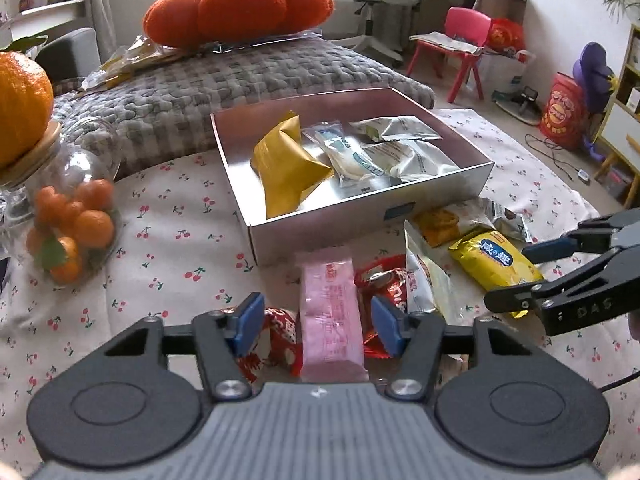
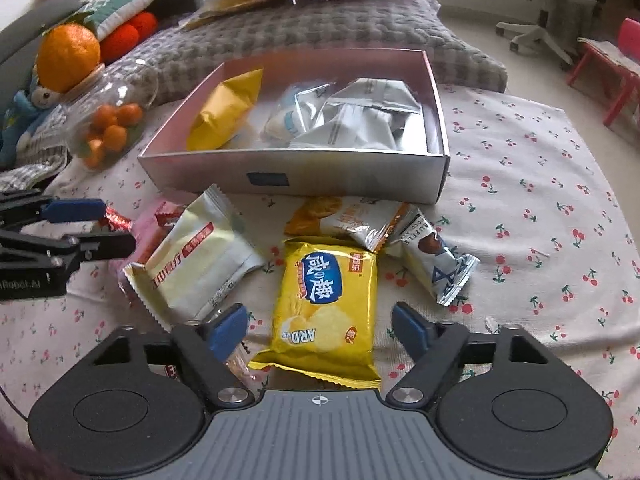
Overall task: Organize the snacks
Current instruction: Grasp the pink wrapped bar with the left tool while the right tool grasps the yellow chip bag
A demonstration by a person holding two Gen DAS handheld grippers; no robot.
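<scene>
Left wrist view: the left gripper straddles a pink snack bar, jaws parted, pads clear of it. Right gripper jaws stand wider around a yellow biscuit pack lying before the silver box, not gripping.

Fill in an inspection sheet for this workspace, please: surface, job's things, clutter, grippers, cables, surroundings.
Surface: cherry-print cloth.
Job's things: open box holds a gold pack and pale packs; pink pack, yellow pack, white pack and others lie loose in front of the box.
Clutter: glass jar of small oranges, an orange on its lid.
Grippers: left gripper straddles the pink pack, fingers not pressing; right gripper straddles the yellow pack, gaps either side.
Cables: one on the floor.
Surroundings: grey cushion, pumpkin plush, pink chair.
</scene>
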